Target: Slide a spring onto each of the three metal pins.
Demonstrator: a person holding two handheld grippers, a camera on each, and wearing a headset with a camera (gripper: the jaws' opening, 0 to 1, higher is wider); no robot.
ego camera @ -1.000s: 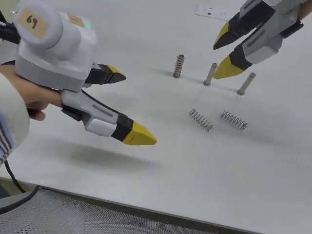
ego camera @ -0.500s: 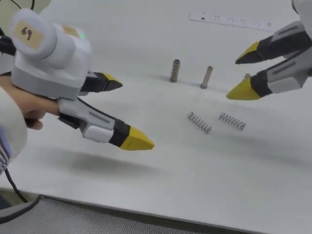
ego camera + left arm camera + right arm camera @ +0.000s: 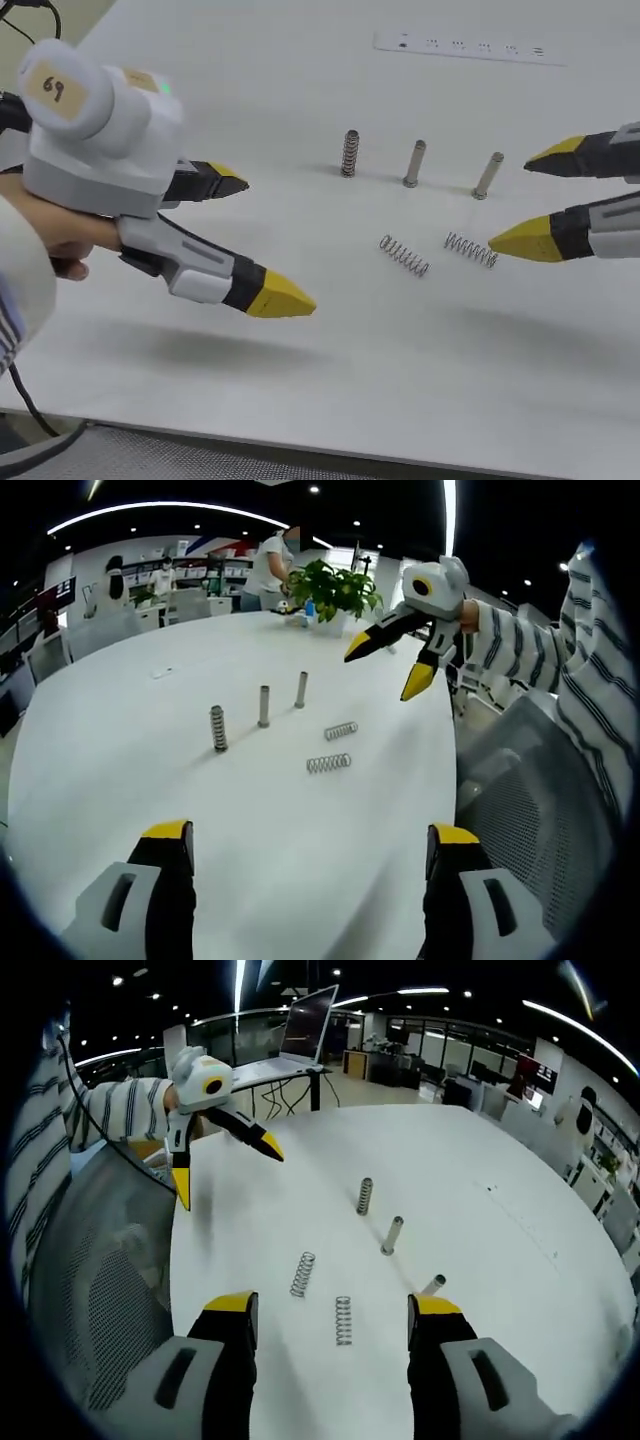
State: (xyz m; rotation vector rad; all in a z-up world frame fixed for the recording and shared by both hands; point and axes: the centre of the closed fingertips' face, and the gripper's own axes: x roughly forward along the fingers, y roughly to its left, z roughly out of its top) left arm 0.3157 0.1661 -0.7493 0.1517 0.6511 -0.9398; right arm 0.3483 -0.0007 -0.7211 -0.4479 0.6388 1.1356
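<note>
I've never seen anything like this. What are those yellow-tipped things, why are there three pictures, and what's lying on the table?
There is no robot arm here: a person holds a two-jaw tool in each hand. The left hand-held gripper and the right hand-held gripper both hang open above the white table, holding nothing. The ordinary picture comes from a camera on the person's head, looking down. The two round ones come from a small camera on each gripper, looking out between its own yellow tips, so each also catches the other gripper across the table. Three metal pins stand in a row: one wears a fitted spring, while the middle pin and the end pin are bare. A loose spring and a second loose spring lie in front of them.
</note>
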